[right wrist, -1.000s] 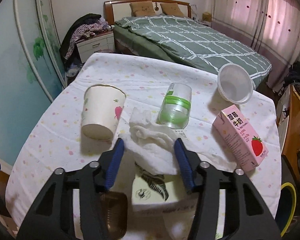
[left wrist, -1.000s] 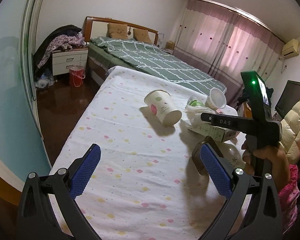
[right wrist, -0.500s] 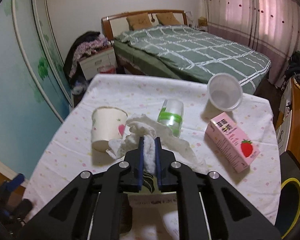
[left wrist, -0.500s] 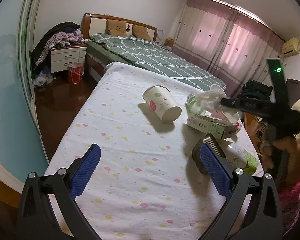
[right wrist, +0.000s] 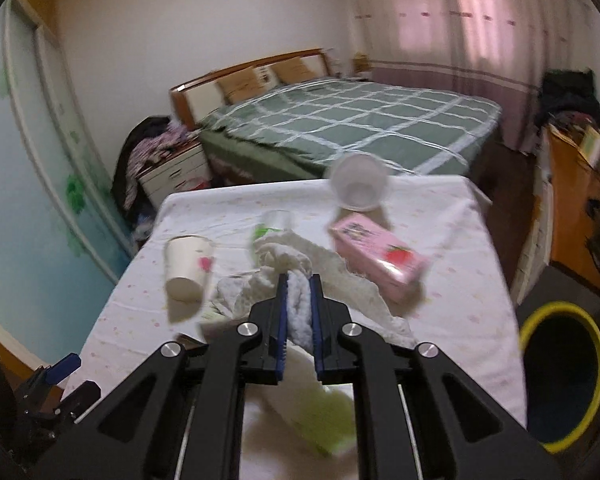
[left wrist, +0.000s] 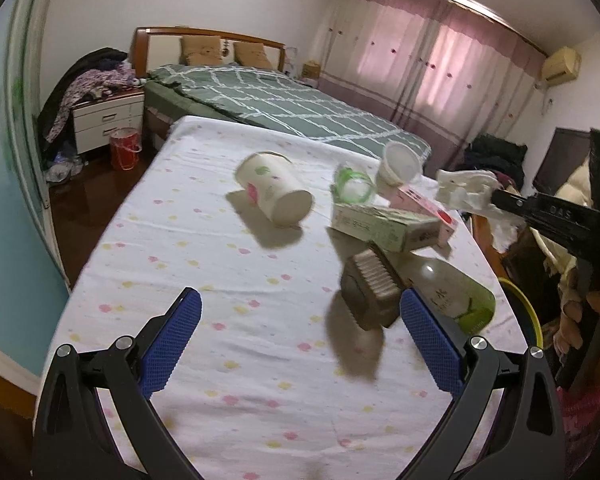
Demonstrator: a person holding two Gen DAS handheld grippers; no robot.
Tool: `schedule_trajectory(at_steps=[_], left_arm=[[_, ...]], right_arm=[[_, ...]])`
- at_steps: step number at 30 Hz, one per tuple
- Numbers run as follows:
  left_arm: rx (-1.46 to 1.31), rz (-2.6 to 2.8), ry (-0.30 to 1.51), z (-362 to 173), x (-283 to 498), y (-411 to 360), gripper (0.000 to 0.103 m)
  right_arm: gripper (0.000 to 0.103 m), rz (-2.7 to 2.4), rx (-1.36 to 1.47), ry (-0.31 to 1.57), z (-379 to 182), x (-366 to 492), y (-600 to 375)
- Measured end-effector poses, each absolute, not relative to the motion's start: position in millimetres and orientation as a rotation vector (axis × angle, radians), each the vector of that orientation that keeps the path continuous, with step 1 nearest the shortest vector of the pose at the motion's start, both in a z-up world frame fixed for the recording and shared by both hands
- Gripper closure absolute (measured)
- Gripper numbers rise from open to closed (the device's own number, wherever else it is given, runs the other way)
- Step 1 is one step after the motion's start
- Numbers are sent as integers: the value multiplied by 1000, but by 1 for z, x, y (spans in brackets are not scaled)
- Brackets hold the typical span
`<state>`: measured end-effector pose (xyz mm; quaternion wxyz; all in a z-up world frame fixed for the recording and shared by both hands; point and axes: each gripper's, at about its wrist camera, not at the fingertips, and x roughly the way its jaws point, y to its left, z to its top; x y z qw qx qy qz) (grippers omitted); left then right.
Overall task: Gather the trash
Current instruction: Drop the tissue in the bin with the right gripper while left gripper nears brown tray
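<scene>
My right gripper is shut on a crumpled white tissue, held up above the table. In the left wrist view that gripper carries the tissue past the table's right edge. My left gripper stands open low over the spotted tablecloth, nothing between its fingers. On the cloth lie a paper cup on its side, a clear cup with a green band, a clear plastic cup, a pink milk carton, a pale green box, a brown box and a green bottle.
A dark bin with a yellow rim stands on the floor at the table's right side. A bed lies beyond the table, a nightstand and a red bucket to its left. A person's hand holds the right gripper.
The right gripper closed on the tissue, lifted it off the table and swung it right. The left gripper moved slightly over the cloth and stayed open.
</scene>
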<state>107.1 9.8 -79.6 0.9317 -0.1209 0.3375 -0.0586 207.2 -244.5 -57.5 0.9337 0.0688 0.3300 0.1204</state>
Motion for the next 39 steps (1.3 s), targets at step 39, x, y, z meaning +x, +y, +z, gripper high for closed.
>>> schedule_trajectory(at_steps=[39], left_arm=[[-185, -35, 845, -118, 167, -5, 5]], right_arm=[[90, -421, 423, 748, -172, 179, -500]])
